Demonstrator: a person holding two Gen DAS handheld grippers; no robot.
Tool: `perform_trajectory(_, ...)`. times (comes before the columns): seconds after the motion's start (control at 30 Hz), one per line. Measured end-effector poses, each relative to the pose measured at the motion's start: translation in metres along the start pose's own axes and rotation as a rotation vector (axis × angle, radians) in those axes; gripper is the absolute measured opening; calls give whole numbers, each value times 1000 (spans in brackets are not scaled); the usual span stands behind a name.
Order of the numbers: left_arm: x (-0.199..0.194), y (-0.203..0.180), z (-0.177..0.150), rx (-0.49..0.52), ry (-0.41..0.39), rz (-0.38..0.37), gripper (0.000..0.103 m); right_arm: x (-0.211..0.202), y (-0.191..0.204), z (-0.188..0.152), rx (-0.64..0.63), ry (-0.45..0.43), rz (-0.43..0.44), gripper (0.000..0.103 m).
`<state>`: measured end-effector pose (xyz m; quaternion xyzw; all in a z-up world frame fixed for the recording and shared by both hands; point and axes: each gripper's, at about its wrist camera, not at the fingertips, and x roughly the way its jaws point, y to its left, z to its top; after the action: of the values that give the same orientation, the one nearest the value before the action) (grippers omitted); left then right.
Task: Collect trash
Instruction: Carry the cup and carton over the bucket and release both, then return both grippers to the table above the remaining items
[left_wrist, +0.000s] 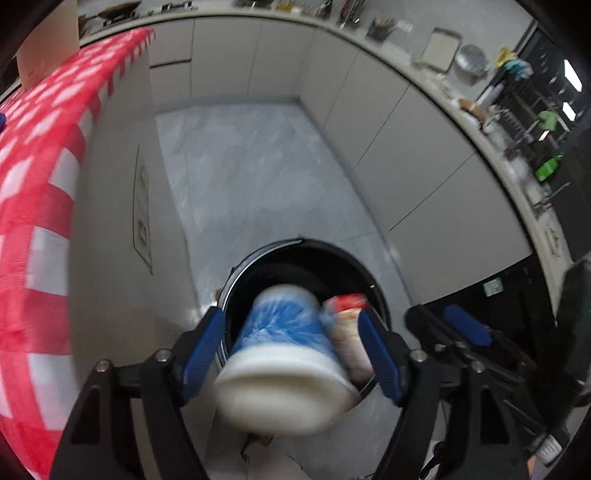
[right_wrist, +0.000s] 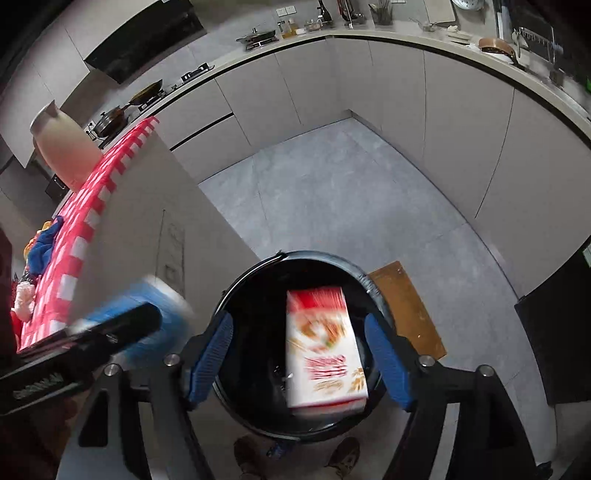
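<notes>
Blurred blue-and-white round tub (left_wrist: 284, 354) seen lower centre, clear of spread left gripper (left_wrist: 295, 354) pads, released over black round bin (left_wrist: 306, 254). Red-and-white carton (right_wrist: 325, 347) likewise loose between parted right gripper (right_wrist: 299, 358) jaws, dropped as trash.

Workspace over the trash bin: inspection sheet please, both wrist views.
Surface: grey tiled floor; counter with red checked cloth on the picture's left.
Job's things: black bin on the floor; blue-and-white cup blurred between the left pads over the bin mouth, no pad contact seen; red-and-white carton blurred over the bin, apart from the right pads.
Clutter: brown board beside the bin; blue cloth on the counter.
Grippers: left gripper open; right gripper open.
Cables: nothing seen.
Surroundings: kitchen cabinets, stove with pans, shoes below the bin.
</notes>
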<state>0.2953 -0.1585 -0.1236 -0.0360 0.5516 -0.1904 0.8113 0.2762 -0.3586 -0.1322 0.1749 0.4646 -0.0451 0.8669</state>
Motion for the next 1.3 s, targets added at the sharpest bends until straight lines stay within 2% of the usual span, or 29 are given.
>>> perform_trajectory(0.07, -8, 1, 1, -18, -17, -3, 77, -3, -4, 4, 10, -12, 1, 77)
perform_trajectory(0.17, -41, 3, 4, -27, -99, -7, 77, -20, -5, 12, 20, -61, 2, 77)
perform_trajectory(0.3, -79, 5, 6, -9, -165, 15, 77, -38, 6, 20, 14, -96, 14, 77)
perform_trajectory(0.47, -122, 23, -4, -7, -216, 40, 77, -59, 43, 18, -12, -133, 29, 77)
perform_trajectory(0.6, -143, 44, -12, -6, -227, 56, 77, -72, 72, 14, -25, -150, 31, 77)
perform_trajectory(0.83, -171, 90, -17, -23, -256, 87, 77, -95, 138, 3, -47, -167, 57, 77)
perform_trajectory(1.0, -188, 124, -17, -48, -276, 111, 78, -103, 203, -7, -89, -177, 89, 77)
perform_trajectory(1.3, -229, 227, -35, -107, -311, 172, 81, -89, 324, -27, -159, -178, 169, 79)
